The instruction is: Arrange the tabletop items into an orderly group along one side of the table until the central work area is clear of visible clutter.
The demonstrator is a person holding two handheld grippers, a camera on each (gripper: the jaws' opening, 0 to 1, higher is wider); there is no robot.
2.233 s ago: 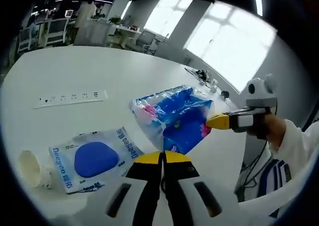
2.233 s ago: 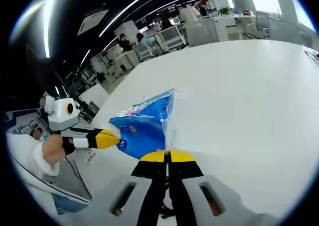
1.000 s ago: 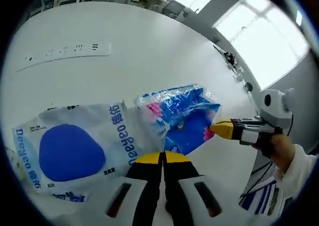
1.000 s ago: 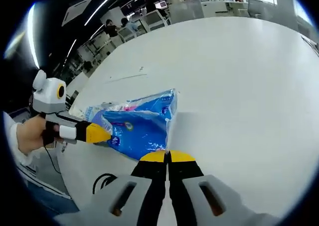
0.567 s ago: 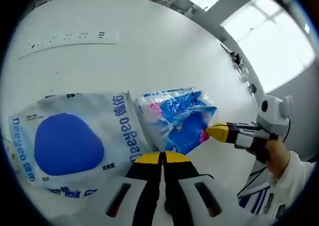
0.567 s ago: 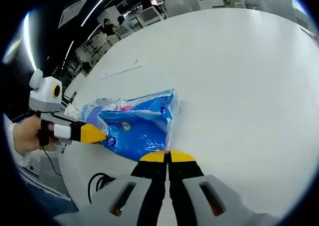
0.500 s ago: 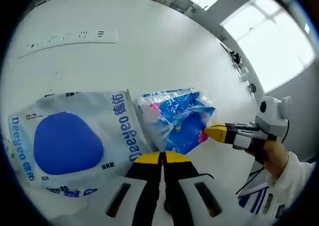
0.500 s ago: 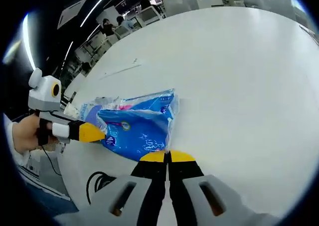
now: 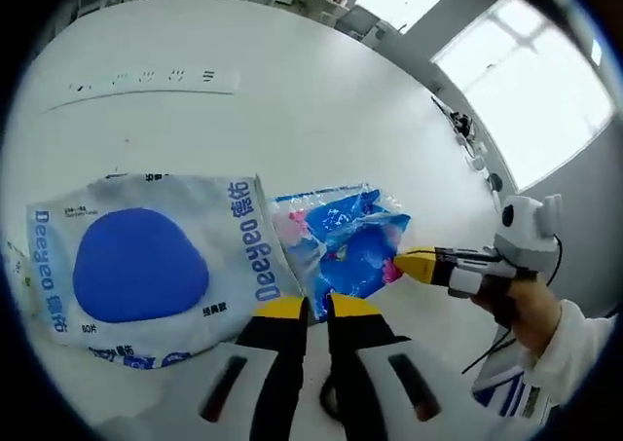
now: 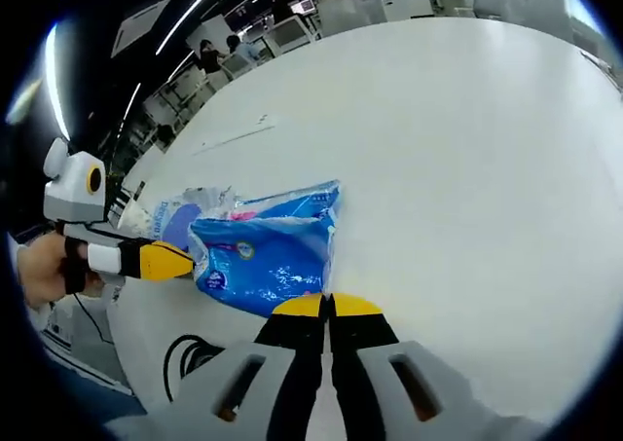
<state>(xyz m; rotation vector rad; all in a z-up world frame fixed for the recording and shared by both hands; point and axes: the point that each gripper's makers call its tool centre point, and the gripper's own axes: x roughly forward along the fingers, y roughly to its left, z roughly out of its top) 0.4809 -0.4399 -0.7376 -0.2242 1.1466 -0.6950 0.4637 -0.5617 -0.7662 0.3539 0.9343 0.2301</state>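
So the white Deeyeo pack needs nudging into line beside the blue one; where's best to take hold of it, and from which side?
Probably by a thin sealed end edge, such as the one beside the blue pack. The white Deeyeo pack lies flat on the table, so its broad face offers nothing to pinch. Come in low along the tabletop with the left gripper, whose fingers already stand slightly apart near that edge.

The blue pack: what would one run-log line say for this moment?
left gripper: open, beside blue pack | right gripper: shut on blue pack | blue pack: on table, next to white pouch
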